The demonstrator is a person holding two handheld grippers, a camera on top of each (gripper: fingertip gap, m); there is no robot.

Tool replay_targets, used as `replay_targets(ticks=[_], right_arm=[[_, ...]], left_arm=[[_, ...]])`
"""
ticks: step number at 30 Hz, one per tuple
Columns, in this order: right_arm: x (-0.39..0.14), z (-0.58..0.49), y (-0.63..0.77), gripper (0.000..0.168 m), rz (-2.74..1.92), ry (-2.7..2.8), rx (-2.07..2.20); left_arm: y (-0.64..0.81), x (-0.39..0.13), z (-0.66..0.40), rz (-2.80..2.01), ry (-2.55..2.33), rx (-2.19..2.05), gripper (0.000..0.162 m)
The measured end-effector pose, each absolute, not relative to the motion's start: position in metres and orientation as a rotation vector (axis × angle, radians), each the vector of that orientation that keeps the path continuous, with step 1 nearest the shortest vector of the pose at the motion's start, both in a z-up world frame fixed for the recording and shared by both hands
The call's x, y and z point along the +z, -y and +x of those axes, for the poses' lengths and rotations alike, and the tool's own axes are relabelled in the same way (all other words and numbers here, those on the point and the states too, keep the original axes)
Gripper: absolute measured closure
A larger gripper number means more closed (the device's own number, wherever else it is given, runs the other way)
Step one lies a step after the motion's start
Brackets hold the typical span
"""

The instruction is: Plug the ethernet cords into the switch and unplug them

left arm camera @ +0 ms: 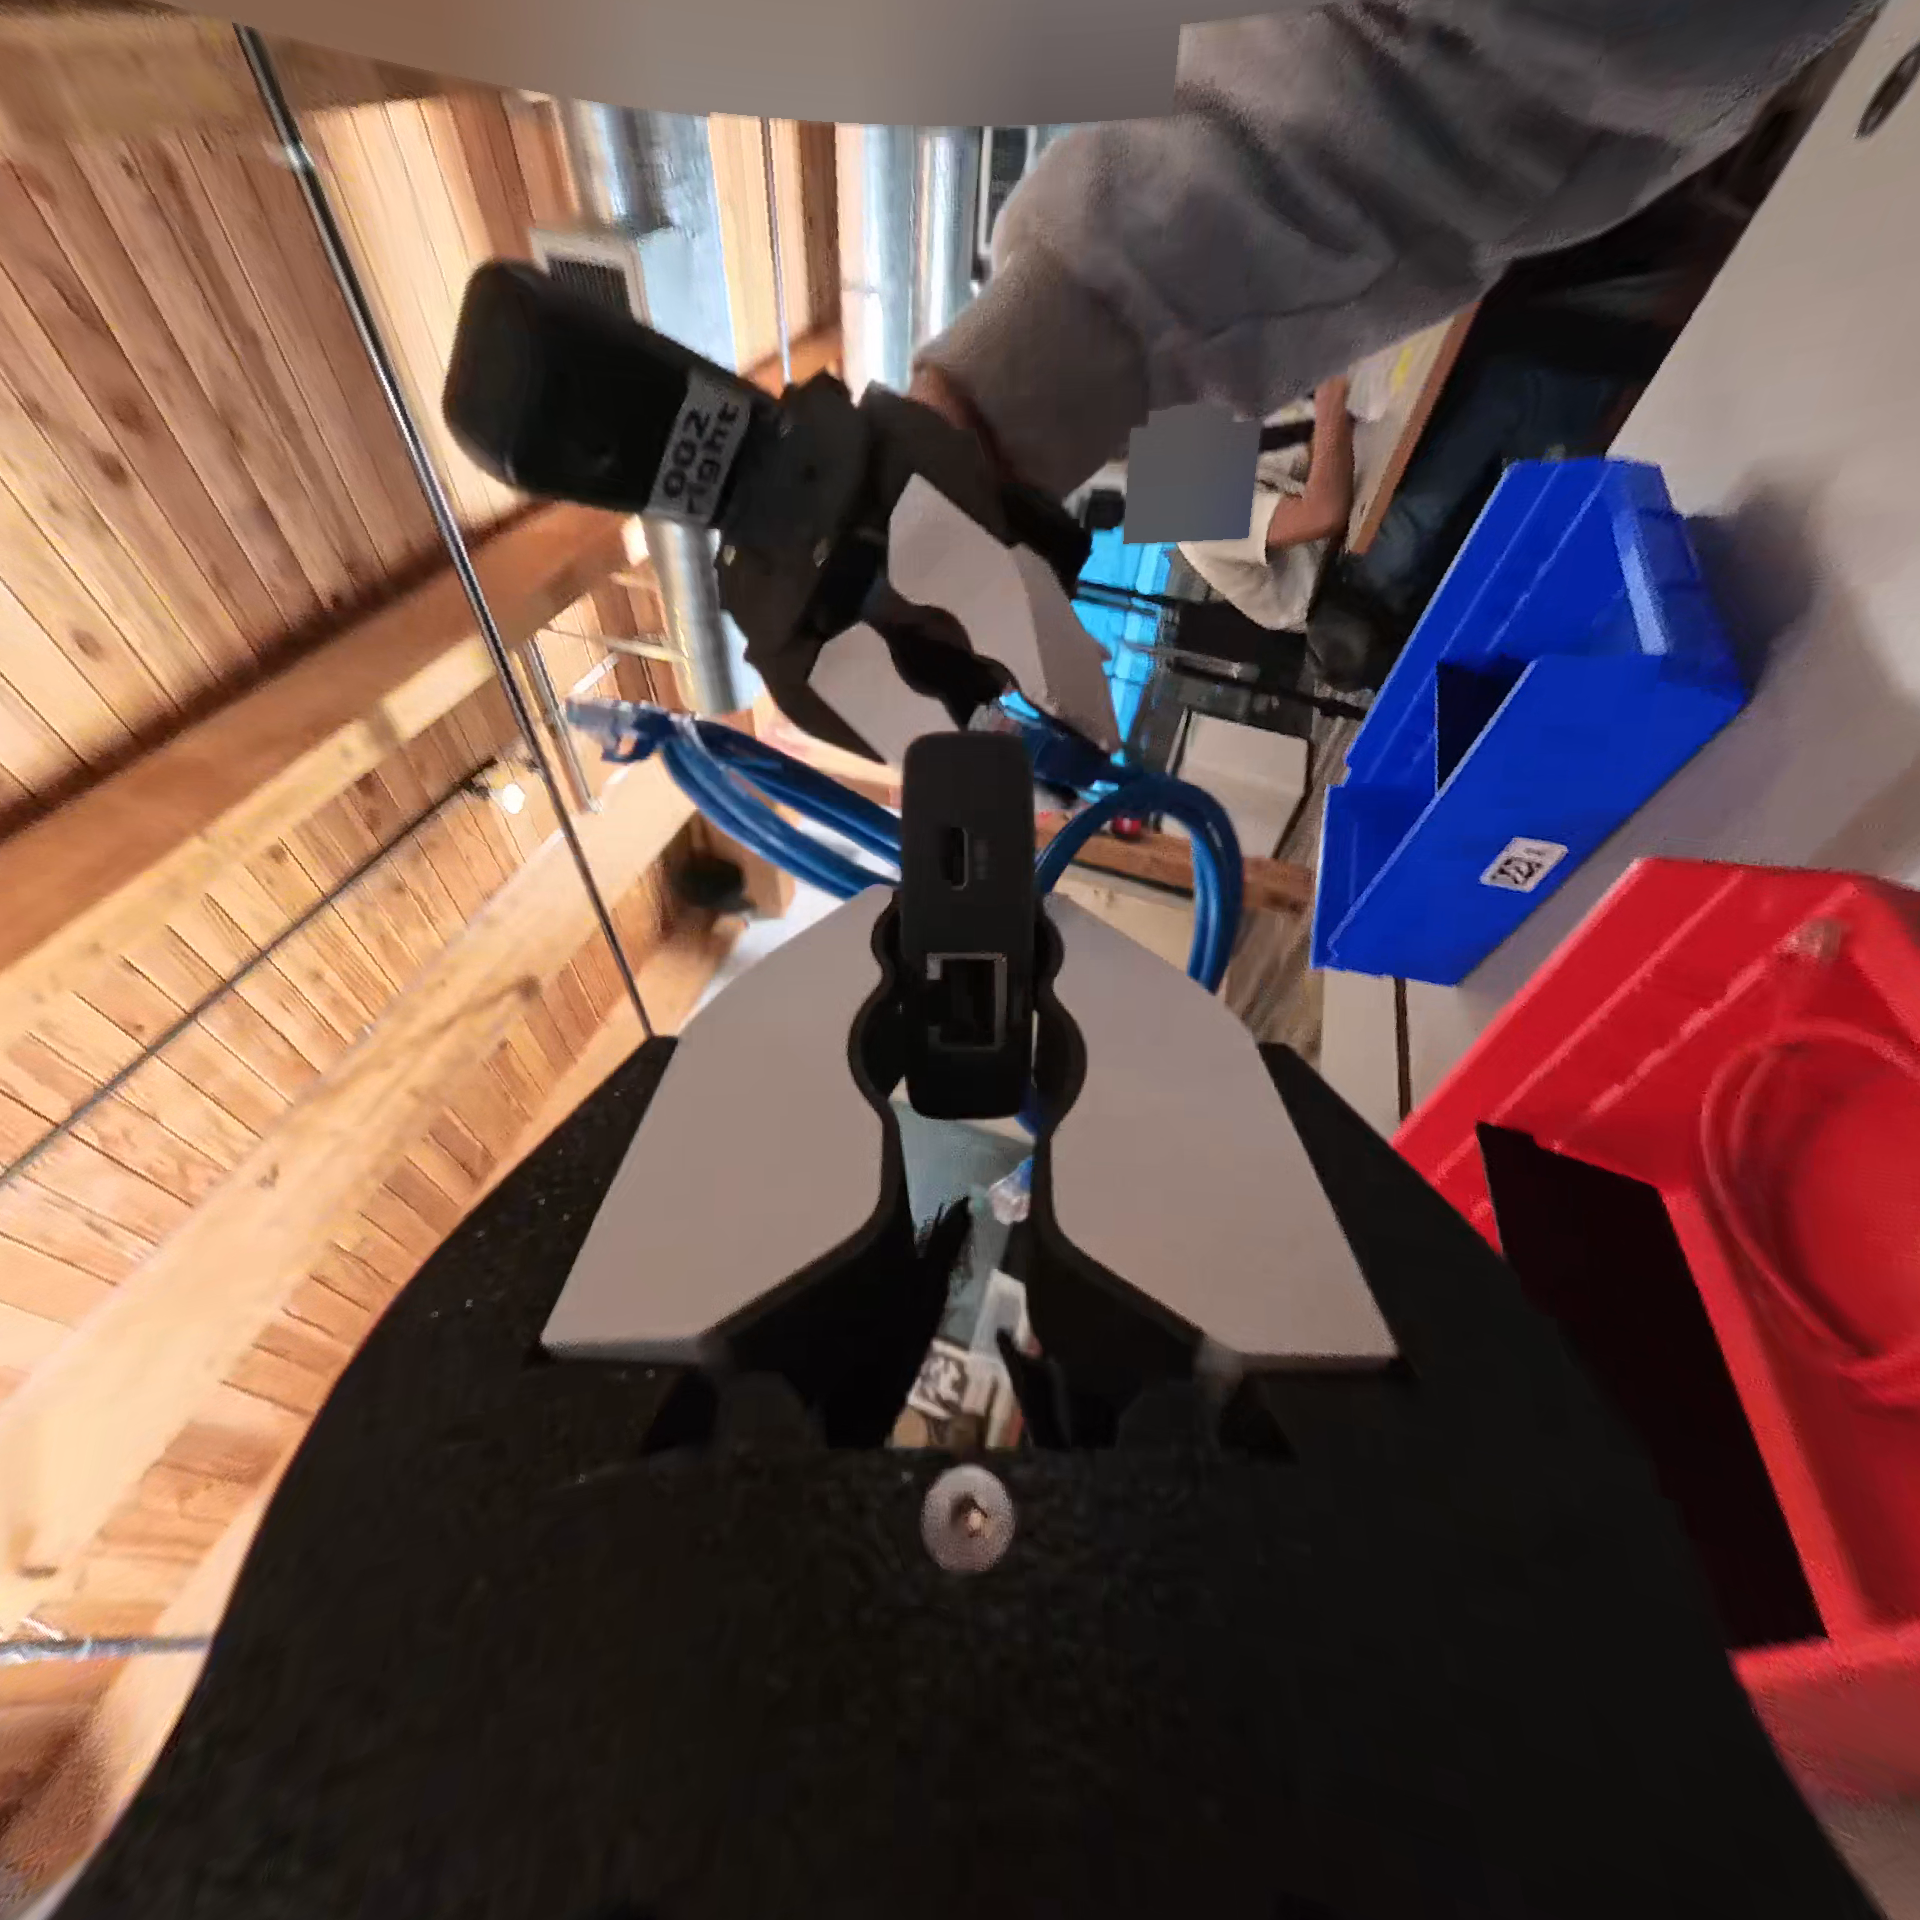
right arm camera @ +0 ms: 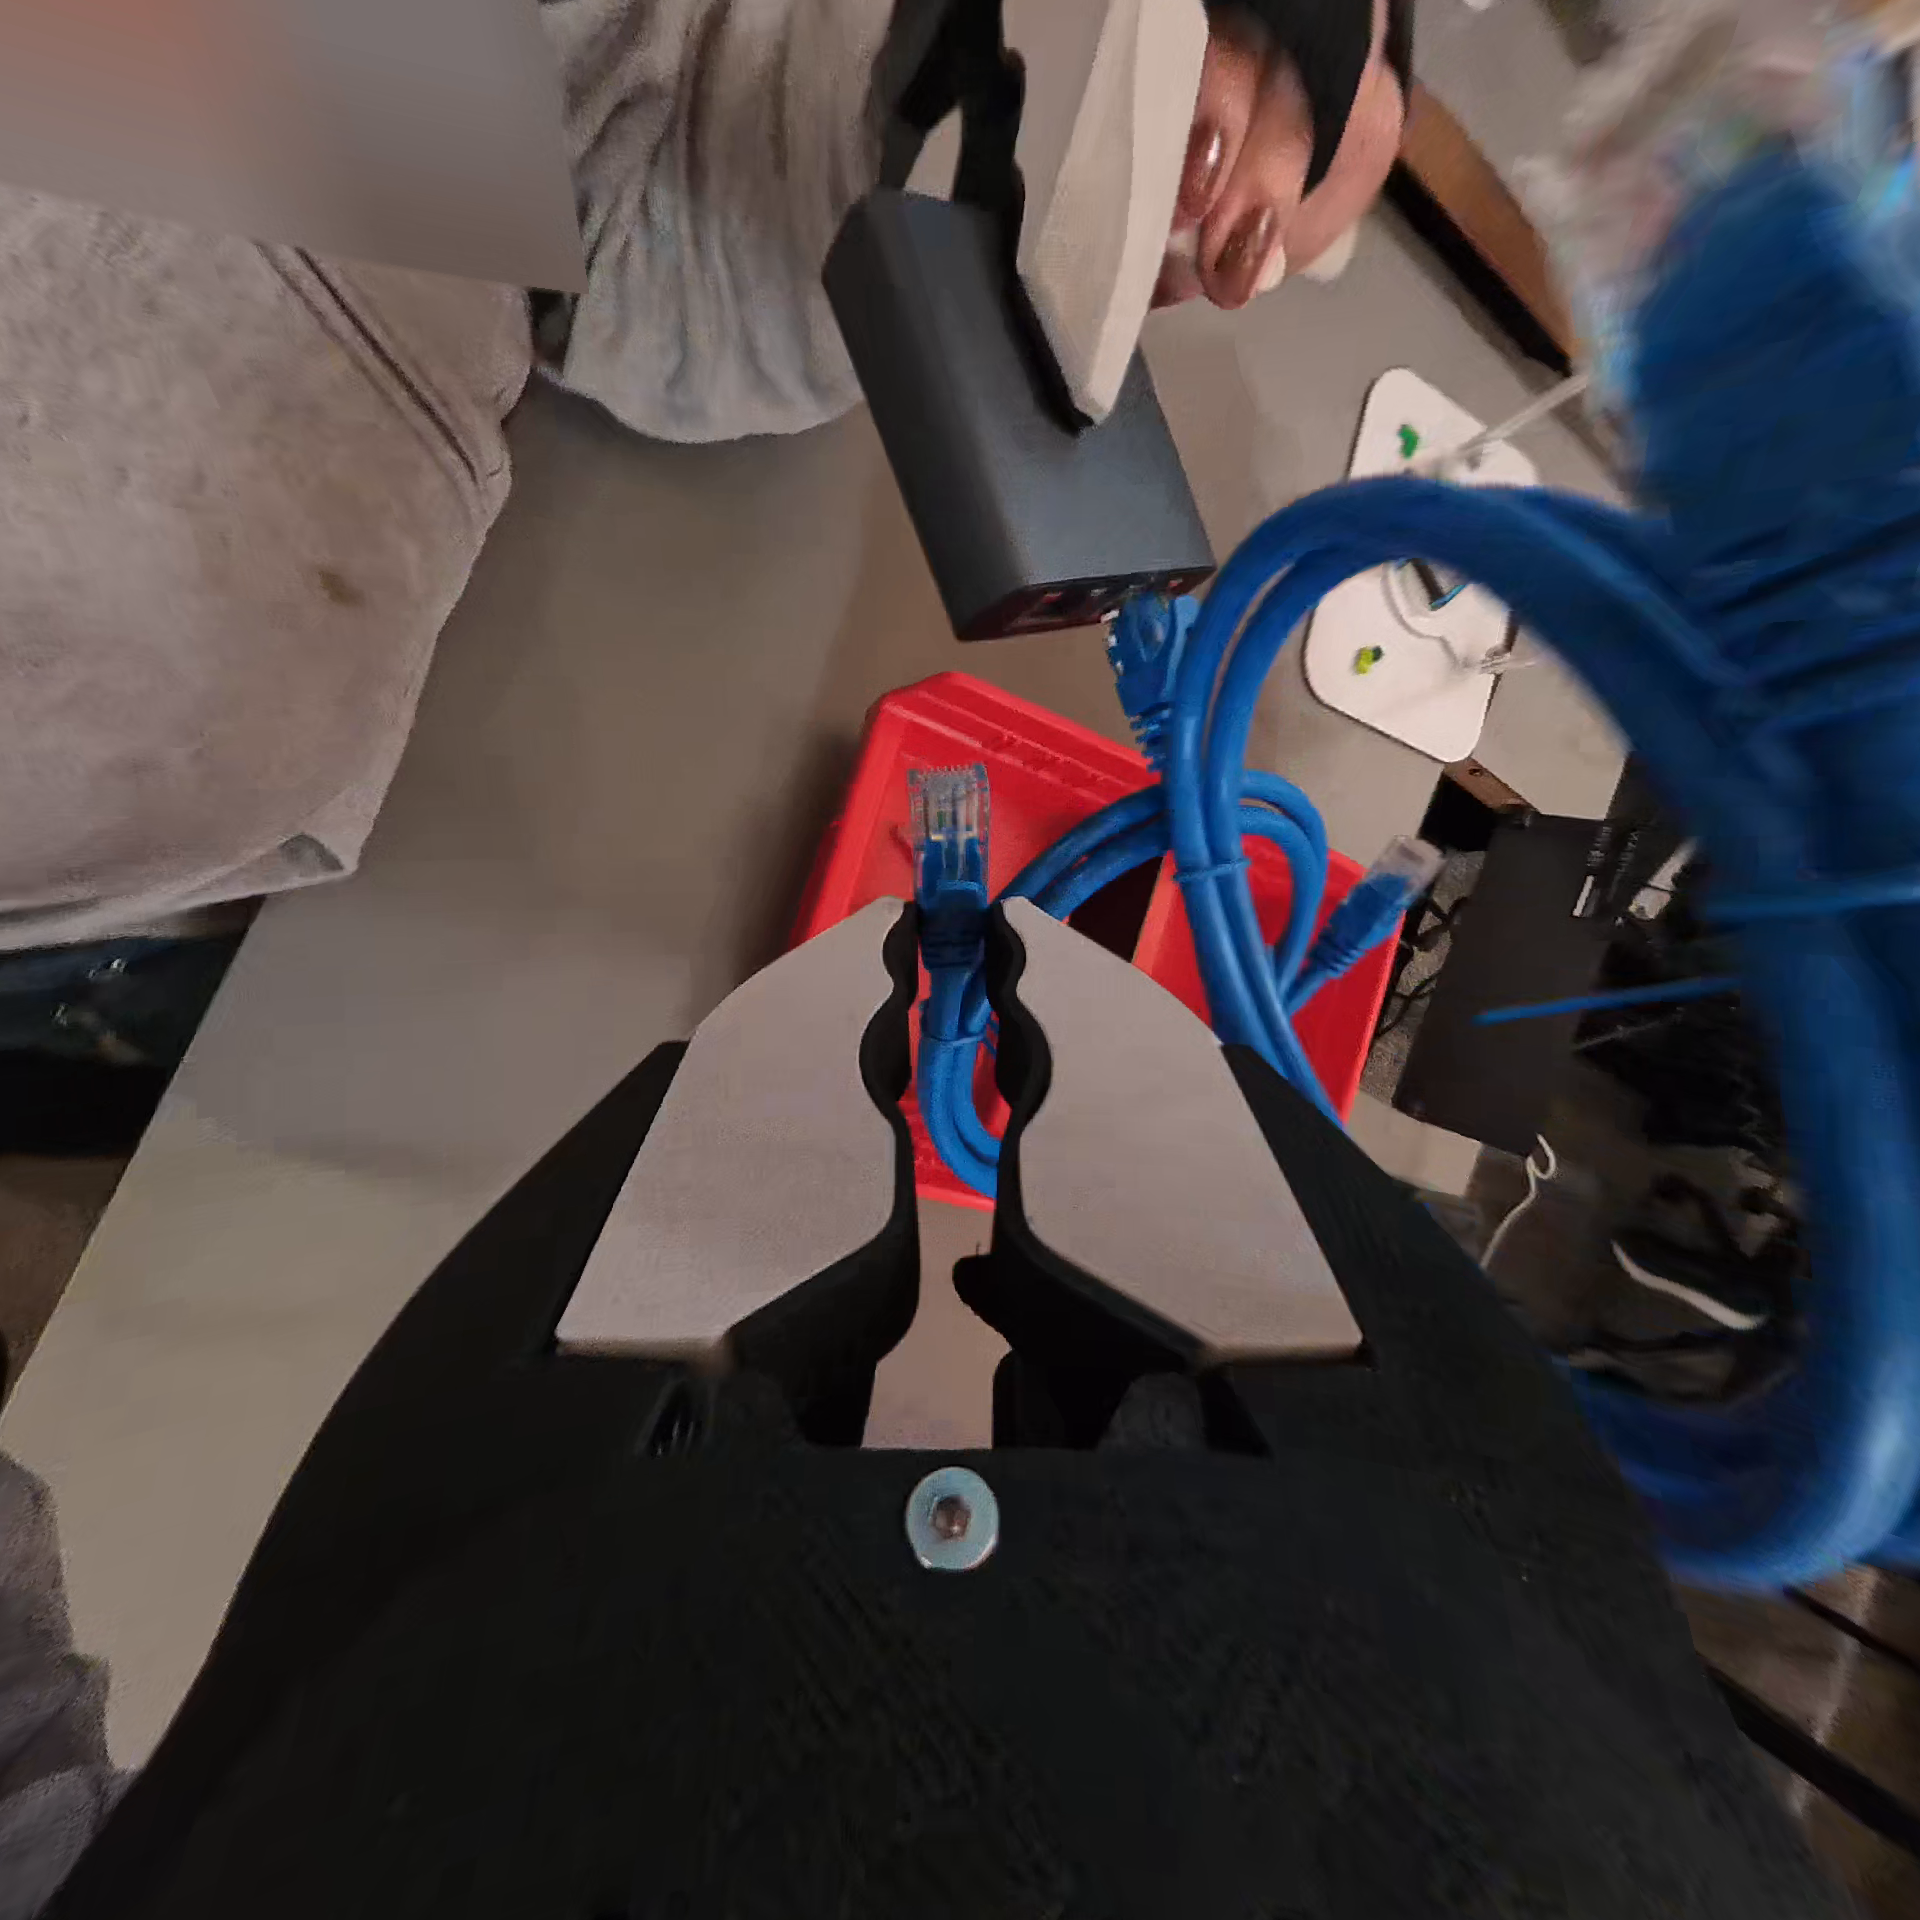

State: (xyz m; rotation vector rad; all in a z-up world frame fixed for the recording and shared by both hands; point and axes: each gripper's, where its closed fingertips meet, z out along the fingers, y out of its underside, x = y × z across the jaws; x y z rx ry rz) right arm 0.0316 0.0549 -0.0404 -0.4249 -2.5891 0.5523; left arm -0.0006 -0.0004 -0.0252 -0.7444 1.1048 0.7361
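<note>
My left hand-held gripper (left arm camera: pixel 966 997) is clamped on a small dark adapter box (left arm camera: pixel 968 925), held up off the worktop (right arm camera: pixel 623 727) with its port face toward the camera: 1 square network socket and 1 small oval port above it. The box looks like smooth matte plastic with rounded corners; I judge it light, rigid and a little slippery, so the scalloped black pads across its narrow sides are the sensible hold. My right hand-held gripper (right arm camera: pixel 951 997) is pinched shut on the boot of a blue network cable (right arm camera: pixel 1226 831), just behind its clear plug (right arm camera: pixel 948 800), which points forward past the fingertips. In the right wrist view another plug of the blue cabling sits at the box's port end; I cannot tell if it is seated. The cable is round, rubbery, bundled in loops with thin ties, part of it blurred close to the lens. I judge it limp and springy in the loops, stiff only at the boot; the clear latch looks fragile. Below lie a red plastic bin (right arm camera: pixel 997 748) and, in the left wrist view, a blue bin (left arm camera: pixel 1538 727), both hard, glossy and open-fronted. 2 white plates (right arm camera: pixel 1403 665) rest on the pale grey worktop.
</note>
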Motion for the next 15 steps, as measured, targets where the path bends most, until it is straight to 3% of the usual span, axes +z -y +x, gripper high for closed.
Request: replay_targets(ticks=[15], right_arm=[[-0.066,0.055,-0.04,0.158,-0.344,2.687,0.225]], left_arm=[[0.005,-0.049,0.042,-0.559,-1.266,0.713,0.142]])
